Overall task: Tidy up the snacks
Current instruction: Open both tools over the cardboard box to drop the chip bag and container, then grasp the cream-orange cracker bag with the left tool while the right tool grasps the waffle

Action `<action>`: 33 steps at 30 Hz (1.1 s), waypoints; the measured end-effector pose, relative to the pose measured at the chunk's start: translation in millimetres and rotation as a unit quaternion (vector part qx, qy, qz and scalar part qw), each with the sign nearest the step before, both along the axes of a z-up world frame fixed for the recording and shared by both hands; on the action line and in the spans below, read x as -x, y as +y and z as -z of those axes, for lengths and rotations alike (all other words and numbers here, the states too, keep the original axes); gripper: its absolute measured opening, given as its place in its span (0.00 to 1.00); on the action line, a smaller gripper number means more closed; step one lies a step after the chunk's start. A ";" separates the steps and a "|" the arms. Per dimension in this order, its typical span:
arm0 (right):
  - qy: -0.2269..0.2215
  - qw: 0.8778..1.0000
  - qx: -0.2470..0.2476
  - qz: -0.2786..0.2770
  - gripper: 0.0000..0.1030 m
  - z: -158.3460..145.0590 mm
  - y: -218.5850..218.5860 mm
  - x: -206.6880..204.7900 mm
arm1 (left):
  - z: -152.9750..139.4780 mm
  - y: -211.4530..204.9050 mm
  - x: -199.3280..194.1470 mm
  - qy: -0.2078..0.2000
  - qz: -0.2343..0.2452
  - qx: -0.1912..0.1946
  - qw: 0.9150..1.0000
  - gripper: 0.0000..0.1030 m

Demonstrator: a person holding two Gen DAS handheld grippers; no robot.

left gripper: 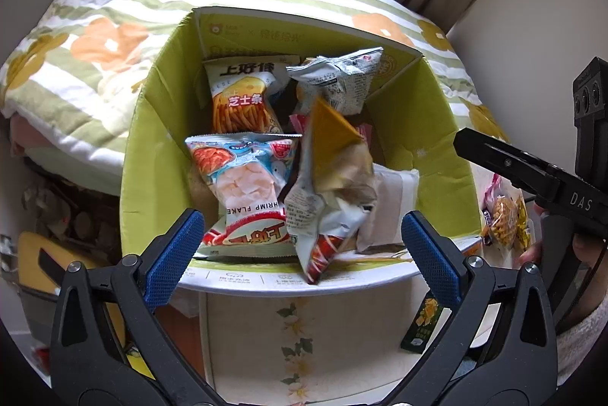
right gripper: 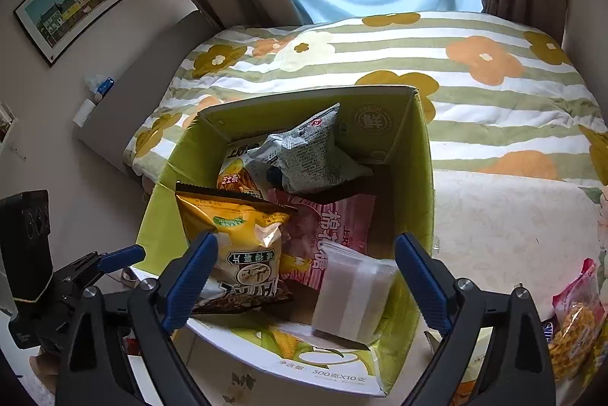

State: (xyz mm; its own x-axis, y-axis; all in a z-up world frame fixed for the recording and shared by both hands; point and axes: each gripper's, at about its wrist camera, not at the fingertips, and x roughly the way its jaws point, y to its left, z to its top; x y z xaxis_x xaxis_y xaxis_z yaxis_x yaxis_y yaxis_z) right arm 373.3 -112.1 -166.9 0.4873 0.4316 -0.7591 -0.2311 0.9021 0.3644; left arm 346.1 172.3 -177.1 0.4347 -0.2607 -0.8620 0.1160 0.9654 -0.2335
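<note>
An open green cardboard box [left gripper: 159, 102] [right gripper: 418, 178] holds several snack bags: a cheese-stick bag [left gripper: 243, 98], a shrimp-flake bag [left gripper: 247, 170], a grey-white bag [left gripper: 338, 79] [right gripper: 311, 151] and a pink bag [right gripper: 334, 227]. My left gripper [left gripper: 300, 220] stands open over the box's near edge. A yellow chip bag [left gripper: 334, 155] [right gripper: 243, 242] stands on end between its pads, and neither pad touches it. My right gripper [right gripper: 306, 242] is open above the box. A blurred white packet [right gripper: 353, 296] [left gripper: 391, 197] lies just below it, free of the pads.
The box sits on a table with a floral cloth [left gripper: 296, 337], against a bed with a flowered quilt [right gripper: 456, 64]. More snack packs [left gripper: 505, 216] [right gripper: 573, 322] lie to the right of the box, and a small green sachet [left gripper: 423, 326] lies in front.
</note>
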 end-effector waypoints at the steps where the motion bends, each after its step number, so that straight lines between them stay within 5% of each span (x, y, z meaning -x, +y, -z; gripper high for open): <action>1: -0.001 1.000 -0.001 0.001 0.90 -0.9 -1.1 0.6 | -0.5 0.3 1.0 0.000 0.001 -0.001 1.000 1.00; 18: -0.034 0.996 0.056 0.059 0.90 -41.1 -58.5 51.0 | -15.8 -14.4 30.6 -0.024 0.036 0.002 0.999 1.00; 33: -0.065 0.990 0.066 0.109 0.90 -54.5 -175.1 119.8 | -48.0 -112.5 59.6 -0.069 0.072 0.003 0.995 1.00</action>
